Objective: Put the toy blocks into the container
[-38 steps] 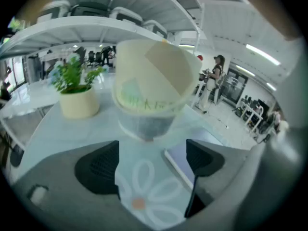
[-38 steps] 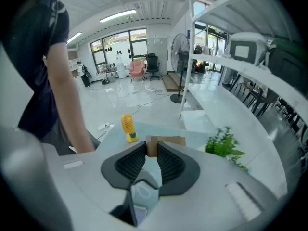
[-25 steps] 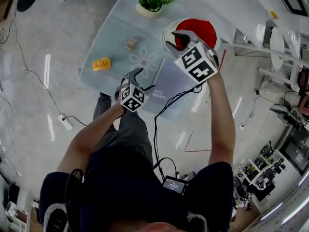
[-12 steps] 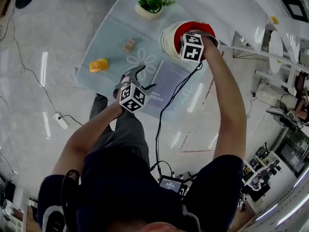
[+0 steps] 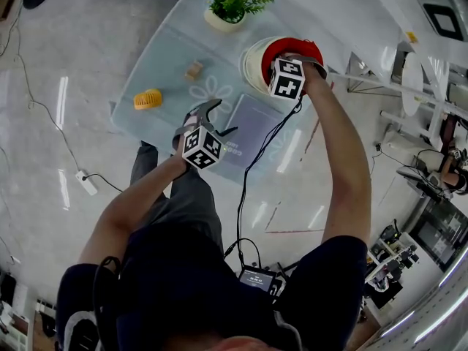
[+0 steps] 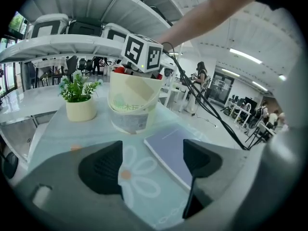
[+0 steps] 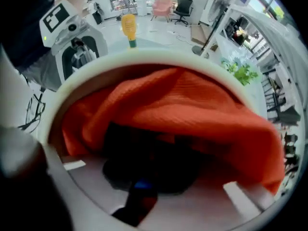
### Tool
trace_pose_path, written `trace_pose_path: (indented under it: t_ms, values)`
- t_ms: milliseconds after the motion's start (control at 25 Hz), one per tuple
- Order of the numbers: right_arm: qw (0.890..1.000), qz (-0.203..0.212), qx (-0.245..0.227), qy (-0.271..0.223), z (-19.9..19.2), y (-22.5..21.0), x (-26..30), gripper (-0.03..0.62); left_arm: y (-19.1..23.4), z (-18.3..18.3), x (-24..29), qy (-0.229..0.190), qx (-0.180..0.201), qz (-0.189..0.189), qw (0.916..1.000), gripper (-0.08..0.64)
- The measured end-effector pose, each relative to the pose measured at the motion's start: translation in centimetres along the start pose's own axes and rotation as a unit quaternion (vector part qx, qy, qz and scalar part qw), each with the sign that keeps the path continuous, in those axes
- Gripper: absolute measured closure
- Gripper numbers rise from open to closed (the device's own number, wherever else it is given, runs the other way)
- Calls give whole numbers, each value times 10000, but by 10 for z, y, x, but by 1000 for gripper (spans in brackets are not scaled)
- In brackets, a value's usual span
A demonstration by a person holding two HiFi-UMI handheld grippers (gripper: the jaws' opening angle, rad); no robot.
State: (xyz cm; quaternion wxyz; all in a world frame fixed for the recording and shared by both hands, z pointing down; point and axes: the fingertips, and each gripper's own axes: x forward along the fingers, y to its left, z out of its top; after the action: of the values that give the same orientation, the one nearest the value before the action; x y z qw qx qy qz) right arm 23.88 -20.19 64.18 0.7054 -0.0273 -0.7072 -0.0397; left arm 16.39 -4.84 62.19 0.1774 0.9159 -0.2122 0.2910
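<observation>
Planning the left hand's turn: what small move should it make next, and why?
Probably ease the left gripper toward the small tan block: its fingers stand open and empty, and that block lies on the glass table, outside the white bucket.

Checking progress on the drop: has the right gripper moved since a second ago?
Yes. The right gripper has gone down into the container, its jaws just closing; what's between them is too dark to tell.

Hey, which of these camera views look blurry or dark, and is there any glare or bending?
Head view: strong fisheye bending, glare streaks on the glossy floor. Left gripper view: bright, with black vignette at the corners. Right gripper view: blurred close-up, deep shadow under the red cloth inside the container.
</observation>
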Motion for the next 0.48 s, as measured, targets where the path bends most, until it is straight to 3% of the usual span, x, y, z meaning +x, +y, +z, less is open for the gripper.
trace_pose_path:
  t_ms: [80,240,360,480]
  values:
    - [9951,197,836,-494,5,-6,-17,546,3,1,-2,-16,-2,23,10000,151]
    - [9655,160,2115,-1511,4,-16,-80,546,10,0,-7,-54,-81,76,9999,152]
    - [9368,-93,2590,-2351,12,-12,-149,546,8,-4,-11,-56,-119,50,9999,155]
    - [9349,-631,2584,-2348,15,-5,-190,546,8,-10,-15,-23,-146,58,9999,158]
